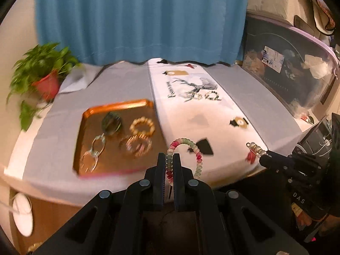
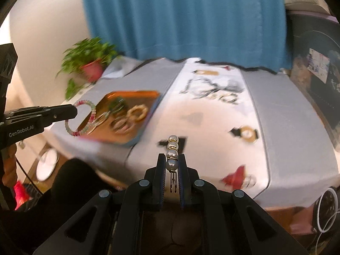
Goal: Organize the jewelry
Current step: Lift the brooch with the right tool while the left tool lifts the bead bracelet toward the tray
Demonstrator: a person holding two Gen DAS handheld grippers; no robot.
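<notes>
My left gripper (image 1: 169, 157) is shut on a pink and pale green bead bracelet (image 1: 191, 146), held above the table's front edge, right of the orange tray (image 1: 89, 114). The tray holds several bracelets, among them a gold bead one (image 1: 142, 125) and a dark one (image 1: 111, 123). My right gripper (image 2: 171, 158) is shut on a pearl hair clip (image 2: 172, 146) over the white runner (image 2: 208, 114). In the right wrist view, the left gripper (image 2: 73, 110) and its bracelet (image 2: 85, 118) hang at the tray's (image 2: 148, 94) near left corner. More bracelets (image 1: 207, 96) lie on the runner.
A potted plant (image 1: 42, 78) stands at the table's far left corner. A blue curtain (image 1: 138, 17) hangs behind. A clear storage bin (image 1: 291, 68) with a lilac lid stands along the right side. A round white object (image 1: 22, 216) sits below the front left edge.
</notes>
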